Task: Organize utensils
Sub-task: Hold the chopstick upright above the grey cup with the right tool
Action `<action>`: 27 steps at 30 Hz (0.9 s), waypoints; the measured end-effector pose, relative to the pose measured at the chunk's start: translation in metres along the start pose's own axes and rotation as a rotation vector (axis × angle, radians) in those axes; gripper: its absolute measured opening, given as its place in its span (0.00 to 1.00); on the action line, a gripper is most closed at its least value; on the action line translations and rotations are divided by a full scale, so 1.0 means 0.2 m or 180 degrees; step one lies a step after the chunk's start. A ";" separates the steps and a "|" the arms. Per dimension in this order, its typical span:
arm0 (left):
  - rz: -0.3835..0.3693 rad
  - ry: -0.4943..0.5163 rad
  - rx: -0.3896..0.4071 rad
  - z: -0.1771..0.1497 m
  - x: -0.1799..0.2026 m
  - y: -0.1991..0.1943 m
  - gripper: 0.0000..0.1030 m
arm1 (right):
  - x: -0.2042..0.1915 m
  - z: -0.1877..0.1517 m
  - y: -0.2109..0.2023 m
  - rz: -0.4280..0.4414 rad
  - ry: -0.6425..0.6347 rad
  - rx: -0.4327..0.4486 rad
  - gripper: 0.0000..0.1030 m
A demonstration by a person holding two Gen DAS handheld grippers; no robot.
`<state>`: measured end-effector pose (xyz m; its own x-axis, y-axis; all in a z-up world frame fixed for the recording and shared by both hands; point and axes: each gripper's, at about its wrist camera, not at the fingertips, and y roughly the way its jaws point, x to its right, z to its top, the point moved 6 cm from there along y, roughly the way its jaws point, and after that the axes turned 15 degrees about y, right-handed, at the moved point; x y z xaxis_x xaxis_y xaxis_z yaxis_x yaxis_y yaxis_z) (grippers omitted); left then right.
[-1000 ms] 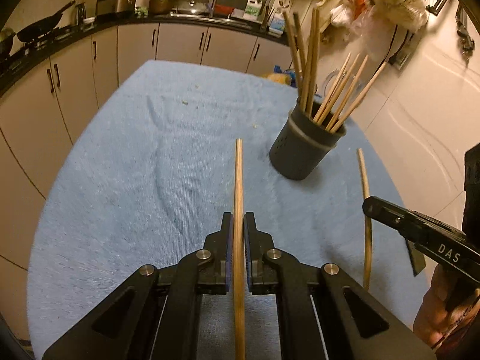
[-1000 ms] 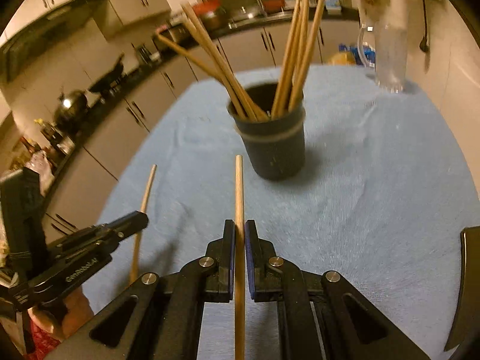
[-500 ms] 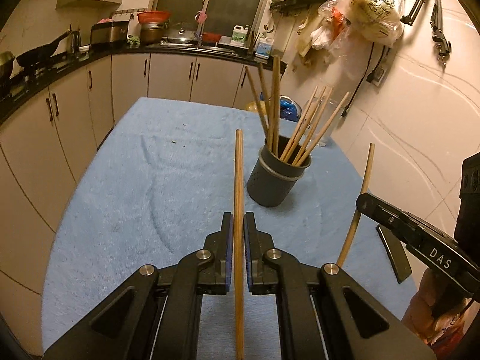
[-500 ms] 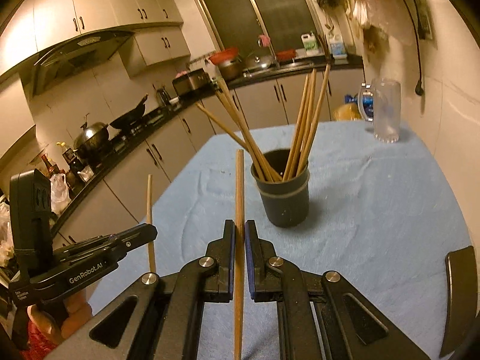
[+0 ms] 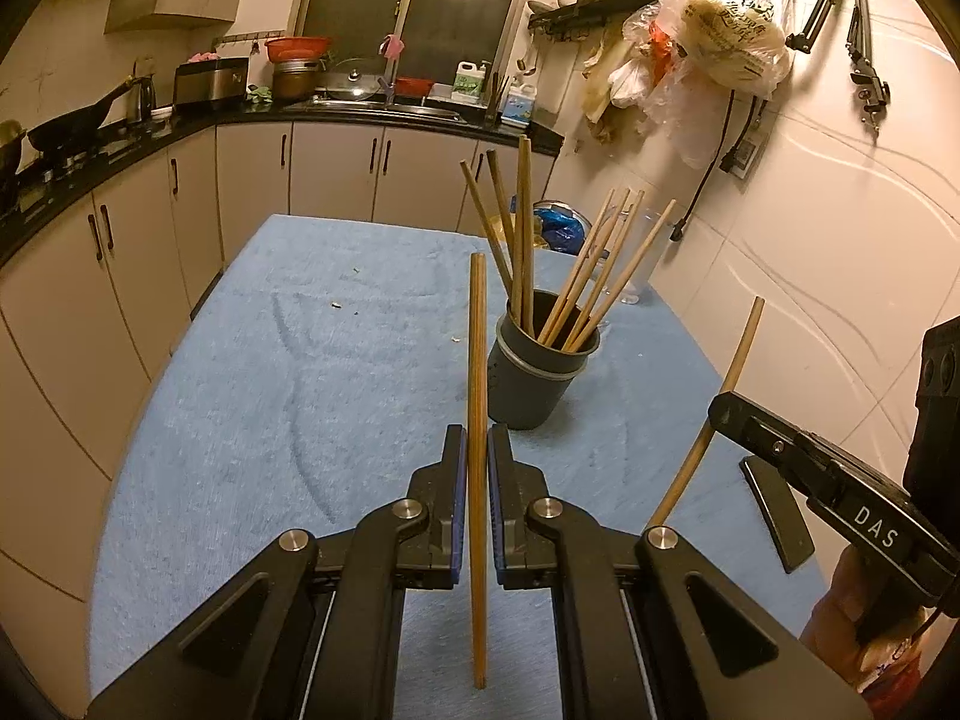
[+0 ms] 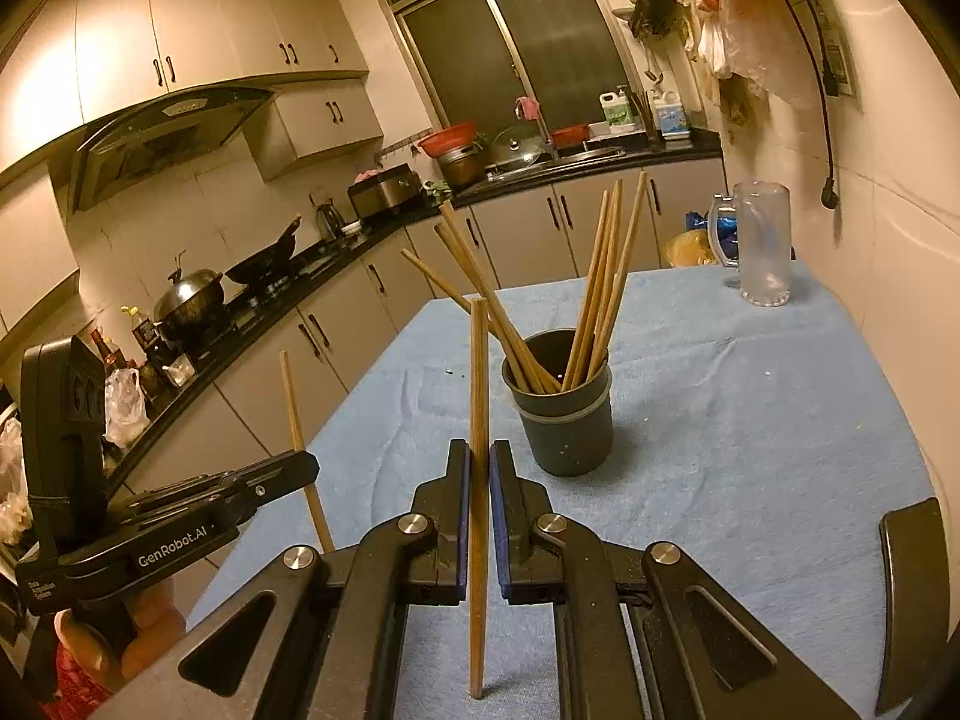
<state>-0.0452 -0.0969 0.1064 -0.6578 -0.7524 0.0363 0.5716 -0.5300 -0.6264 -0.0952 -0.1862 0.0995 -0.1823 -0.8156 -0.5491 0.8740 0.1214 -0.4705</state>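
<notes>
Wooden, stiff, light and slick: we hold one chopstick (image 5: pixel 477 396) clamped in the left gripper (image 5: pixel 477 468) and another chopstick (image 6: pixel 478 420) in the right gripper (image 6: pixel 478 474), both pinched mid-shaft, raised just short of the grey holder (image 6: pixel 564 420).

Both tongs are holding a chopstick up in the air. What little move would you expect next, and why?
Probably carry one stick over the dark cup and lower it in. The right tongs and left tongs each grip one chopstick clear of the blue cloth, while the cup, already holding several chopsticks, stands just ahead of both. The right seems closer, so it may go first.
</notes>
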 end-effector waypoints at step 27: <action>-0.0015 0.0043 0.0020 0.06 0.02 0.01 0.06 | 0.02 0.04 -0.05 -0.0006 0.0087 0.0120 0.07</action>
<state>-0.0419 -0.1051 0.1145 -0.6670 -0.7445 0.0287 0.5716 -0.5359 -0.6214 -0.1014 -0.1964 0.1079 -0.1959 -0.8000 -0.5672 0.8899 0.0980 -0.4455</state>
